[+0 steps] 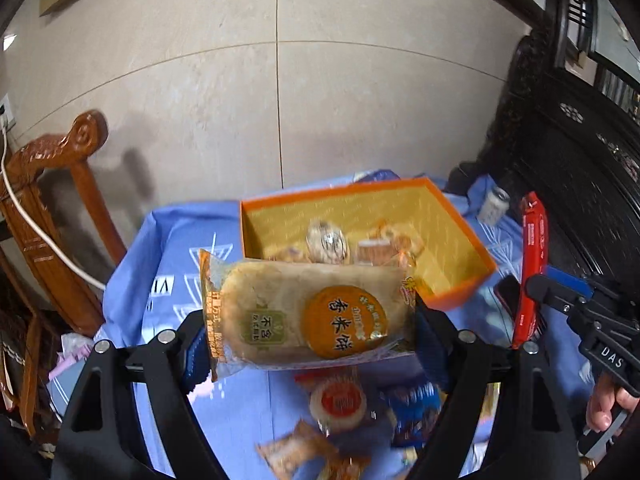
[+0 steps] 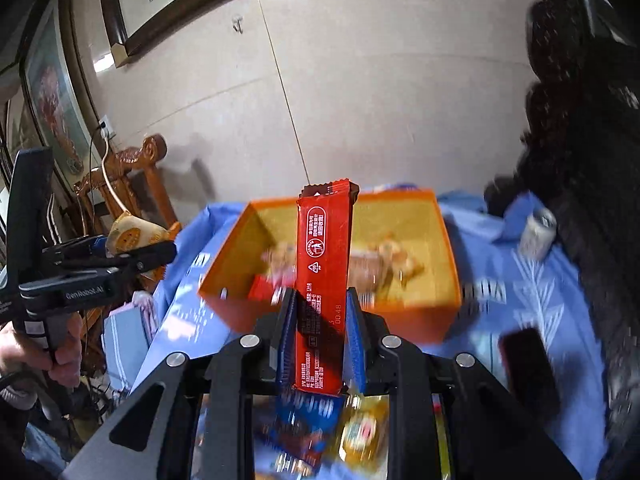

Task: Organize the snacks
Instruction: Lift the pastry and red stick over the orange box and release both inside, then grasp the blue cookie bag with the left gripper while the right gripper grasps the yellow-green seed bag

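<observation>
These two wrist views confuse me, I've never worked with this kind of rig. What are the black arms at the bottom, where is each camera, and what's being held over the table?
There is no robot here: a person holds a hand-operated two-finger gripper in each hand, and a fisheye camera on each one looks forward along its fingers. The black bars at the bottom of each picture are those fingers.

In the left wrist view, the left gripper is shut on a clear-wrapped pale rice cracker pack with an orange round label. In the right wrist view, the right gripper is shut on a long red snack bar wrapper, held upright.

Beyond both lies a table under a blue printed cloth, with an open orange cardboard box already holding a few snacks. More loose wrapped snacks lie below the grippers, blurred.
</observation>
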Demonstrator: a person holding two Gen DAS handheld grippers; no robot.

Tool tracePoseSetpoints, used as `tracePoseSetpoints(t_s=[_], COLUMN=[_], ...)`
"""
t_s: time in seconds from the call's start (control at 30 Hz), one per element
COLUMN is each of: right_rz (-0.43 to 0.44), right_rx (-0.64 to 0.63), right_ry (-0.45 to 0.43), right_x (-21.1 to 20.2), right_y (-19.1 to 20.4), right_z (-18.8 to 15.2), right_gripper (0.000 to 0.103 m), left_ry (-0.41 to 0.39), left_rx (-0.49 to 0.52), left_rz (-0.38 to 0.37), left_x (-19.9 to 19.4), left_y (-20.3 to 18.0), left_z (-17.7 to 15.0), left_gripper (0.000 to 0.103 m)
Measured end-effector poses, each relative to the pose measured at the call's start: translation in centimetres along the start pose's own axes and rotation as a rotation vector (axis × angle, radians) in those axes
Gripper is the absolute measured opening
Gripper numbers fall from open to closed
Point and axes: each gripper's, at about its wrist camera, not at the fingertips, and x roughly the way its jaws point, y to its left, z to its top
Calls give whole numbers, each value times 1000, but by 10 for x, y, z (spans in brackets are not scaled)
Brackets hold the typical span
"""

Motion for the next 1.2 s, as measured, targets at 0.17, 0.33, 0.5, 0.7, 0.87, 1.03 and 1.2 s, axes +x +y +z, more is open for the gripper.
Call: tracePoseSetpoints(t_s=[0.17,0.33,0.5,0.7,0.87,1.03,1.2], right_rz=[0,-56,-43,-39,-46,-47,-71], right_rx=[1,29,73,107,113,108,64], right_ry=[-4,24,36,79,67,64,69], right_x=[35,72,77,74,52,29,3], right_y=[-8,-17,-22,-24,-23,-19,-16], right_z=[35,56,46,25,13,-1,-29], right_gripper=[24,92,93,93,93,93,94], left_ry=[4,49,84,130,108,101,83], left_rx=[-2,-55,-88,-93,-65,-53,-35], left_rz=[27,89,85,80,85,87,105], left_x=[33,70,80,84,64,42,15], left_y=[0,6,13,11,2,-4,-1], left_z=[34,51,36,21,11,0,-27], left_gripper=[79,99,99,99,99,99,99])
